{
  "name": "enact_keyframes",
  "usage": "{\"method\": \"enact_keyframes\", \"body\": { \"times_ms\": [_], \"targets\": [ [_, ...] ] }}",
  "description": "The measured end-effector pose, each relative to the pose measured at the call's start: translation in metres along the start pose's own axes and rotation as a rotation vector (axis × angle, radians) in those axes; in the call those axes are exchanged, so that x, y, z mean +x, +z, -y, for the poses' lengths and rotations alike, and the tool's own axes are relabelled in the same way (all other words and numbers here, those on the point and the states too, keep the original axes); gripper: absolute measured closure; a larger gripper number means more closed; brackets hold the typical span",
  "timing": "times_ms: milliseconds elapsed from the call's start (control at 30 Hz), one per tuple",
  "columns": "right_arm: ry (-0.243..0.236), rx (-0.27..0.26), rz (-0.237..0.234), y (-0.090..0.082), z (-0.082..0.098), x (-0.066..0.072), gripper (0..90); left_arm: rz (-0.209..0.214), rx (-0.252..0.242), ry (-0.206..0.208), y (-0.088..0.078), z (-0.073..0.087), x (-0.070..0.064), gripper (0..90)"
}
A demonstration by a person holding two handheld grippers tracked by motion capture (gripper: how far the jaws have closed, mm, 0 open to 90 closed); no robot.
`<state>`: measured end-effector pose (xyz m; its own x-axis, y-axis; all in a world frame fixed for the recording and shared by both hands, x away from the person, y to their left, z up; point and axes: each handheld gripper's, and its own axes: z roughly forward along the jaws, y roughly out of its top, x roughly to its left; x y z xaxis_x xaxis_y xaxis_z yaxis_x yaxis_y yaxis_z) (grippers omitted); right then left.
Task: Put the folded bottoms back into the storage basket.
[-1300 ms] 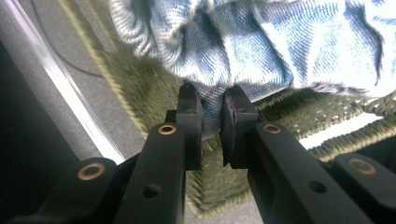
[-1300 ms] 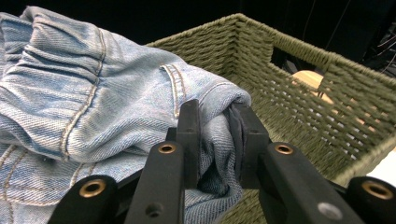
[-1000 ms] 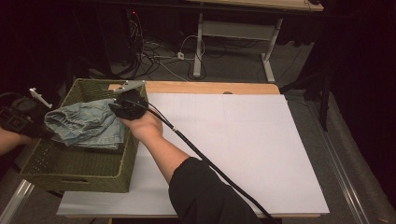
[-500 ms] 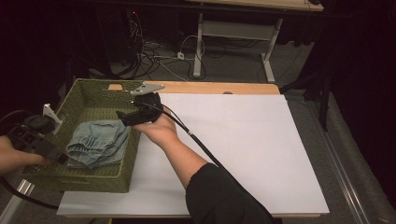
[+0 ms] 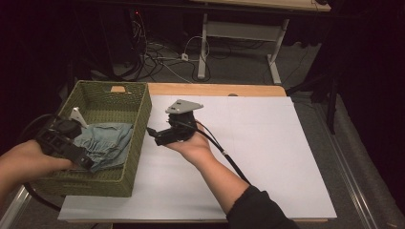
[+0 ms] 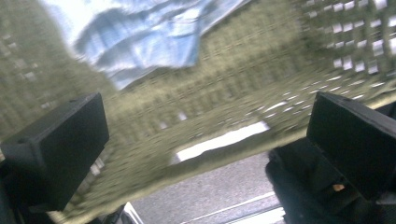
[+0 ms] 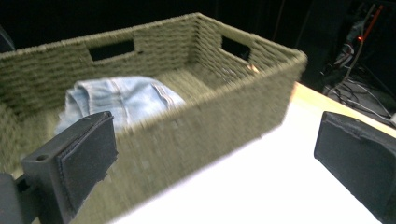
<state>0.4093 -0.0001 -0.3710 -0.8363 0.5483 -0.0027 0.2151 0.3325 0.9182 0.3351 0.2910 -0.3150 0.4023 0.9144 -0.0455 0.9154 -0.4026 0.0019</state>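
Both tongs have drawn back from the folded denim garment [image 5: 106, 143], jaws just opened wide and empty: left tongs [image 5: 71, 148], right tongs [image 5: 160, 136]. Denim lies inside the green wicker basket [image 5: 138, 138] on the counter [image 5: 267, 143].

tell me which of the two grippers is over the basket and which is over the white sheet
The left gripper is over the green basket, beside the folded denim. The right gripper is outside it, over the white sheet.
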Motion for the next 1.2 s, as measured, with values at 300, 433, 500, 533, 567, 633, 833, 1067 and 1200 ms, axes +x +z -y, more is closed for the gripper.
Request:
{"method": "enact_keyframes", "body": {
  "times_ms": [300,433,500,533,567,633,833,1067,1200],
  "targets": [
    [0.033,-0.002,0.046,-0.047,0.044,-0.027,0.2,-0.003,0.009,0.051,0.001,-0.023,-0.044,0.0],
    [0.051,-0.010,0.071,-0.073,0.064,-0.037,0.2,-0.018,0.005,0.079,0.002,-0.035,-0.061,0.0],
    [0.060,-0.012,0.083,-0.084,0.071,-0.040,0.2,-0.024,0.003,0.093,0.003,-0.041,-0.069,0.0],
    [0.061,-0.015,0.087,-0.089,0.074,-0.041,0.2,-0.029,-0.001,0.100,0.004,-0.044,-0.073,0.0],
    [0.066,-0.016,0.094,-0.096,0.078,-0.043,0.2,-0.027,-0.007,0.107,0.004,-0.047,-0.077,0.0],
    [0.081,-0.020,0.105,-0.109,0.087,-0.047,0.2,-0.029,-0.013,0.123,0.003,-0.052,-0.085,0.0],
    [0.107,-0.025,0.159,-0.145,0.109,-0.058,0.2,-0.027,-0.036,0.172,0.002,-0.066,-0.108,0.0],
    [0.123,-0.030,0.226,-0.185,0.135,-0.067,0.2,-0.028,-0.058,0.232,-0.002,-0.085,-0.135,0.0],
    [0.135,-0.021,0.262,-0.205,0.154,-0.068,0.2,-0.033,-0.051,0.274,0.002,-0.095,-0.150,0.0]
  ]
}}
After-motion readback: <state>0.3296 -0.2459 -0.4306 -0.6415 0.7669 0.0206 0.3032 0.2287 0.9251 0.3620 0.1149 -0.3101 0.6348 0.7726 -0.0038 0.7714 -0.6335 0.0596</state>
